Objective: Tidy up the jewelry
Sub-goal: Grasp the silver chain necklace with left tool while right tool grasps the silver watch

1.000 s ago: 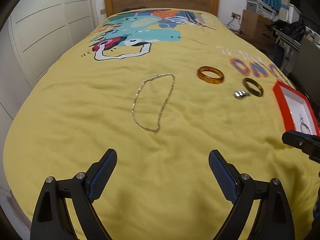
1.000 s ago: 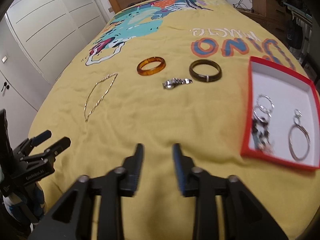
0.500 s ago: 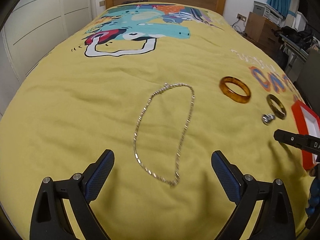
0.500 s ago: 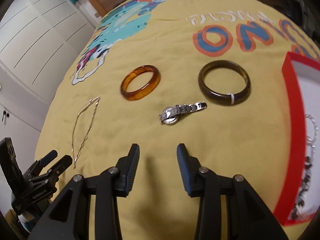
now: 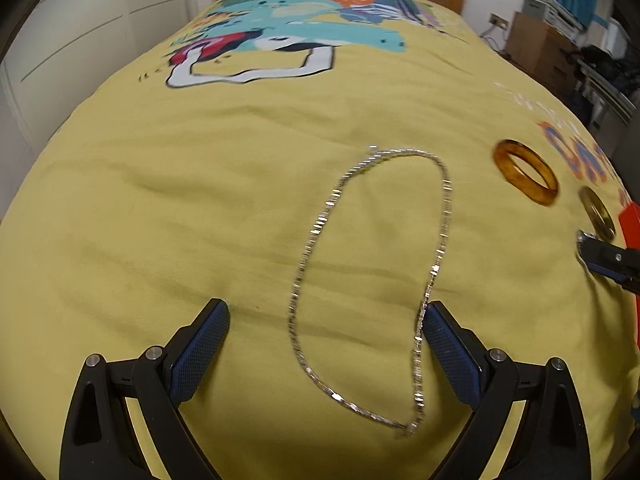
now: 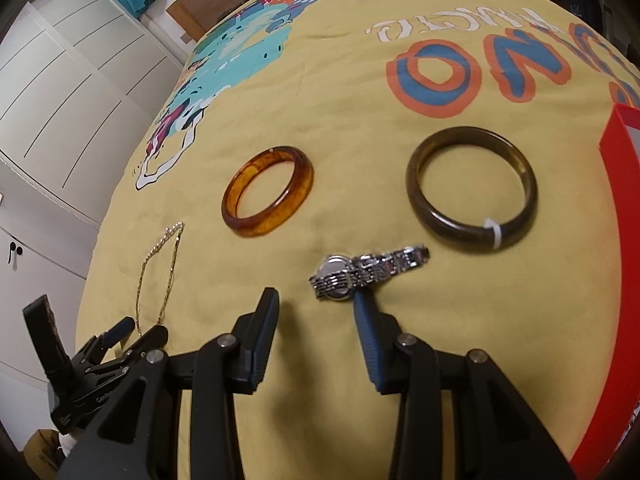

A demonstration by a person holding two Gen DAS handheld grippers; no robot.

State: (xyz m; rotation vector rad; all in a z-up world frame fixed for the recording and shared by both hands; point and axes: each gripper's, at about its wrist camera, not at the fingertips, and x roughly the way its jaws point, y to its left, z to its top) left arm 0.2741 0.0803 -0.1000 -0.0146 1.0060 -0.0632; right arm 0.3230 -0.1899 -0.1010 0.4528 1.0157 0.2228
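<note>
At right edge, red box (image 6: 612, 184) cropped, dark bangle (image 5: 598, 213) half-hidden

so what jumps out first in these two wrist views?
The bright yellow bedspread with its cartoon print fills both views. On it, a long silver chain necklace lies looped between the open left gripper fingers. In the right wrist view, an amber bangle and a dark bangle sit side by side, with a silver watch just ahead of the open right gripper.
</note>
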